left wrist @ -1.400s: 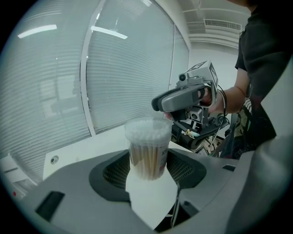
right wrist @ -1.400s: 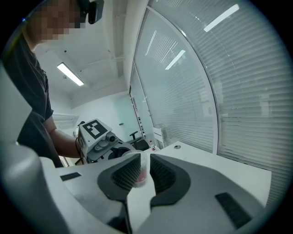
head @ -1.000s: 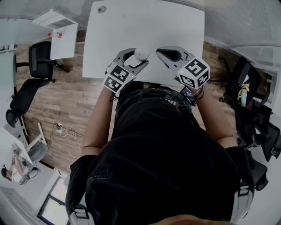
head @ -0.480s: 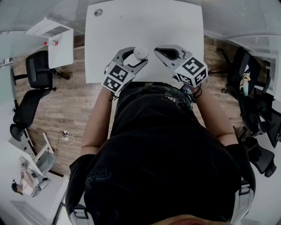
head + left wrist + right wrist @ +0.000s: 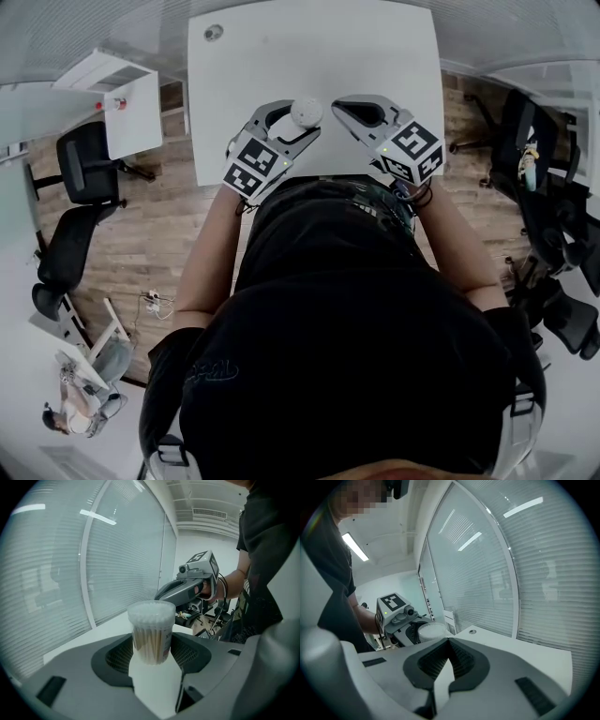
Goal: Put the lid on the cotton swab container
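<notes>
The left claw [image 5: 298, 120] stands wide, its ribbed dark pads closed on the sides of a clear, cylindrical plastic cotton swab container [image 5: 151, 632]. The container is upright between the jaws. Its long axis is vertical, the pale sticks run straight up and down, and the white cotton tips are packed at the top end. A clear lid [image 5: 151, 611] appears to sit over those tips, its rim showing as a faint line round the cylinder. A label on the container's 3 o'clock side carries print that starts with an X. The rest cannot be read.

In the head view the left claw points toward 1 o'clock over the near edge of the white worktop [image 5: 375, 47]. The right claw [image 5: 448, 641] is at the container's 3 o'clock, near it but apart. Its jaws are together at the tips with nothing between them.

A small round grey disc [image 5: 214, 32] lies on the worktop at 11 o'clock from the container, well apart, by the far corner. Black office chairs [image 5: 86, 159] stand on the wooden floor [image 5: 159, 234] at 9 o'clock.
</notes>
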A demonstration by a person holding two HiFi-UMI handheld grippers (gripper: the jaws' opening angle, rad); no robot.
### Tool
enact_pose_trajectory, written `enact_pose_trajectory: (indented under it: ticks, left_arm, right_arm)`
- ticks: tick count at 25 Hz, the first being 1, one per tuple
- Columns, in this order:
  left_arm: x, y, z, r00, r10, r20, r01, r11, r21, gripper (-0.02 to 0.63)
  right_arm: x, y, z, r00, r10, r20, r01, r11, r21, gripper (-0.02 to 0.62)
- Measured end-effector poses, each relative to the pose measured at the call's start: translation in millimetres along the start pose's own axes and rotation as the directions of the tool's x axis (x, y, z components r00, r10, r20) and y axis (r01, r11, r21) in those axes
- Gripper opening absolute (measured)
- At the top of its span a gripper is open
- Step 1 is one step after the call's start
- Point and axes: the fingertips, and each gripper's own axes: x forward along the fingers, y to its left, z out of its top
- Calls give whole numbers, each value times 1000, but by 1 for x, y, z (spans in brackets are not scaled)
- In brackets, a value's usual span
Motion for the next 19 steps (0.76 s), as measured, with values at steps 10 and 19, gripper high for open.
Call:
enact_pose_trajectory:
  ticks: [10,19]
  left_arm:
    - [-15,2,-13,999,-49,2,49,998,33,259]
    - [-31,12,-20,996,-81,29,81,997,8,259]
  right_arm:
    - [17,18,5,999,-33,15,33,999,15,23]
    - [35,29,14,998,-55,21,54,998,15,23]
